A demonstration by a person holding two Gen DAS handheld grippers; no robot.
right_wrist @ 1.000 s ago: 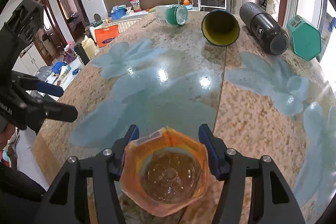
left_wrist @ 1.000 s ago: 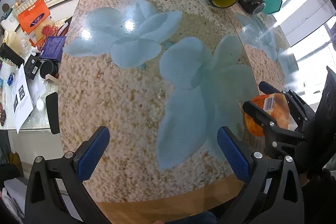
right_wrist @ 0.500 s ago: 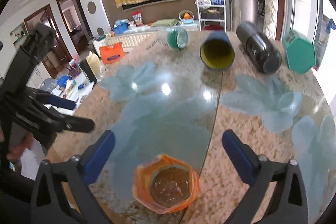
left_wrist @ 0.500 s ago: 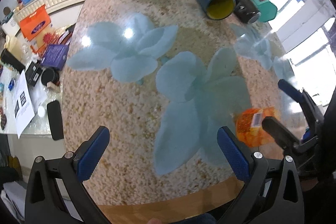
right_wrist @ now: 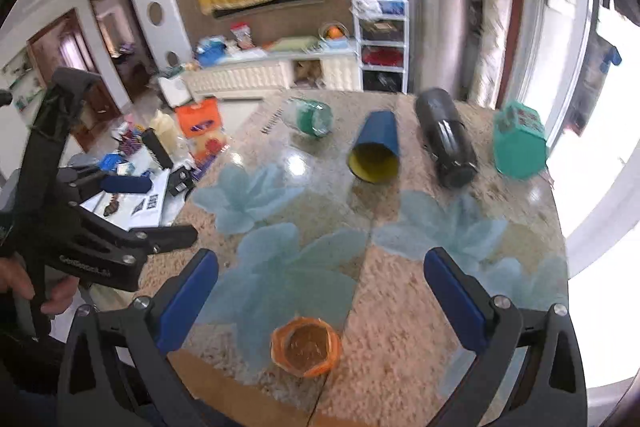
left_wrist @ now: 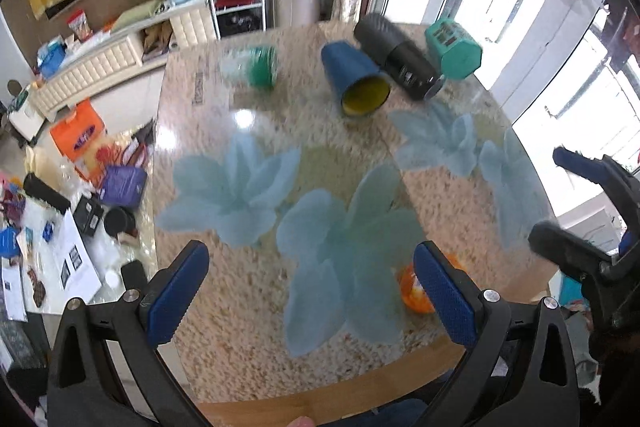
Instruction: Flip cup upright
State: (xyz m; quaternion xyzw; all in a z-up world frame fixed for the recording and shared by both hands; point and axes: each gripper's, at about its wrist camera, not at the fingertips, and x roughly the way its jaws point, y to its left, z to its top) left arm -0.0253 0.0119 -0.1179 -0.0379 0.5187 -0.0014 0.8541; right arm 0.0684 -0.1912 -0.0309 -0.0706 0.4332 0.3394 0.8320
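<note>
An orange cup (right_wrist: 305,346) stands upright near the table's front edge, its mouth facing up; in the left wrist view it (left_wrist: 412,293) is partly hidden behind my left gripper's right finger. My right gripper (right_wrist: 320,291) is open and empty, raised above and behind the cup. My left gripper (left_wrist: 308,291) is open and empty, held above the table's front edge. The right gripper also shows at the right of the left wrist view (left_wrist: 576,211). The left gripper shows at the left of the right wrist view (right_wrist: 120,211).
At the far side of the flowered table (right_wrist: 400,287) lie a blue cup with a yellow inside (right_wrist: 376,153), a black bottle (right_wrist: 446,143), a teal hexagonal cup (right_wrist: 518,141) and a clear cup with a green band (right_wrist: 312,117). Clutter covers the floor at left.
My right gripper opened and let go of the orange cup, which now stands on the table. Both grippers rose and drew back from the table.
</note>
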